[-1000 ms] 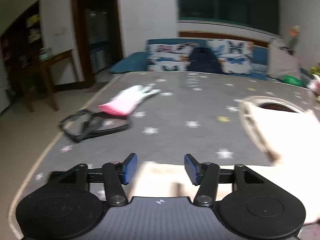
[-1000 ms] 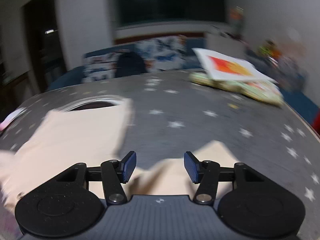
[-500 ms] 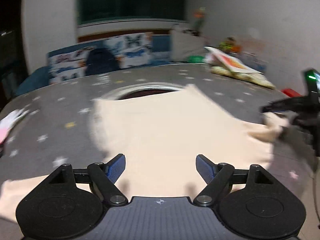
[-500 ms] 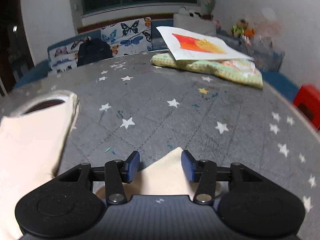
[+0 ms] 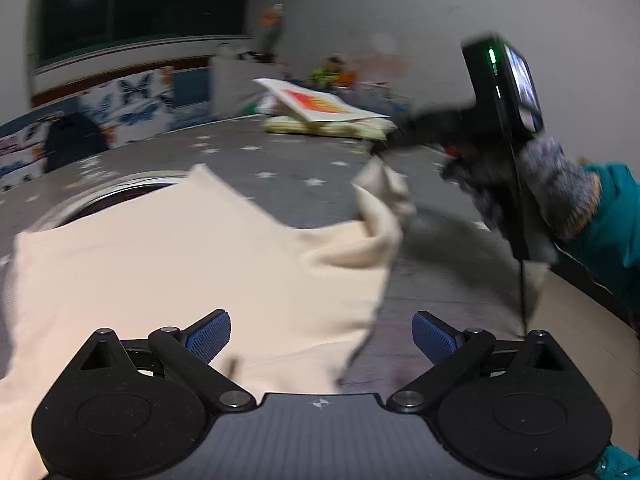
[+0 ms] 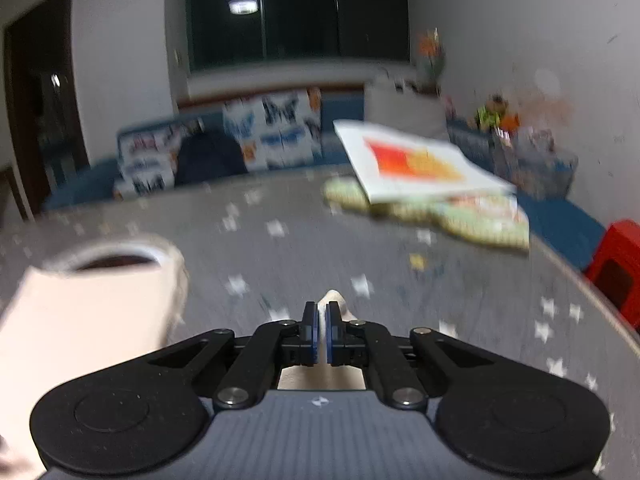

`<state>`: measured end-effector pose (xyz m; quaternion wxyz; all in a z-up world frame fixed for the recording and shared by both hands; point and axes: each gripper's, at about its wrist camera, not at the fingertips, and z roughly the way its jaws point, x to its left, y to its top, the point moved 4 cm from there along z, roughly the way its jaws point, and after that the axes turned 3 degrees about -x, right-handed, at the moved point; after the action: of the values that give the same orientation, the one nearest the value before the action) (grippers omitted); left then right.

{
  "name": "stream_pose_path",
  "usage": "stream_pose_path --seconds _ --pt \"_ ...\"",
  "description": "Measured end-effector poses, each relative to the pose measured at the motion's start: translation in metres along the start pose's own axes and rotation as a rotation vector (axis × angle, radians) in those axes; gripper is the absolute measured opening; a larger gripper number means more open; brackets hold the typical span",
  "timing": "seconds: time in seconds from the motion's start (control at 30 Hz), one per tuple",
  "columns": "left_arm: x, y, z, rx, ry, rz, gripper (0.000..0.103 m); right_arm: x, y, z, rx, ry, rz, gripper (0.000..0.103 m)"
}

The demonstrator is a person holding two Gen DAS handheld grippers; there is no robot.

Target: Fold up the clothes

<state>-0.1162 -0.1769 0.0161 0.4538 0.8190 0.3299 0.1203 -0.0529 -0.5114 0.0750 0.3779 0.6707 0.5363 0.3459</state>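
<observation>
On star-print table (image 6: 460, 280): right gripper (image 6: 322, 334) pinching cream shirt (image 5: 168, 264) sleeve; left gripper (image 5: 320, 336) spread wide; no legible writing

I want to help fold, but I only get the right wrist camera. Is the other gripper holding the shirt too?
Observer: No. The left gripper is open, with its fingers spread above the cream shirt.
Operator: Is my bit of shirt up in the air?
Observer: Yes. The left wrist view shows the sleeve corner raised off the grey star cover, pinched by the right gripper.
Operator: Who's holding mine?
Observer: A hand in a grey glove.
</observation>
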Motion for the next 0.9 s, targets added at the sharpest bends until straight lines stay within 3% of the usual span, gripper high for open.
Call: stream_pose_path --seconds 0.1,0.2,0.43,0.57,0.63,0.7,0.9 --pt "-0.009 -0.002 0.010 0.011 -0.048 0.030 0.098 -0.007 0.010 -0.026 -0.091 0.009 0.022 0.003" --pt "-0.014 -0.007 0.017 0.037 -0.087 0.041 0.092 -0.030 -0.001 -0.037 -0.102 -0.077 0.020 0.003" --pt "-0.013 -0.018 0.019 0.078 -0.114 0.036 0.092 -0.052 -0.027 -0.033 -0.011 -0.109 0.043 0.011" --pt "-0.014 -0.015 0.019 0.083 -0.108 0.028 0.092 -0.065 -0.042 -0.030 0.041 -0.127 0.056 0.029" --pt "-0.015 -0.015 0.019 0.089 -0.121 0.028 0.093 -0.050 -0.040 -0.019 0.065 -0.039 0.027 0.030" --pt "-0.017 -0.017 0.020 0.098 -0.126 0.046 0.093 -0.040 -0.040 -0.005 0.097 -0.007 0.012 0.035" --pt "-0.019 -0.022 0.018 0.102 -0.141 0.067 0.094 -0.039 -0.038 0.038 0.144 -0.048 0.004 0.039"
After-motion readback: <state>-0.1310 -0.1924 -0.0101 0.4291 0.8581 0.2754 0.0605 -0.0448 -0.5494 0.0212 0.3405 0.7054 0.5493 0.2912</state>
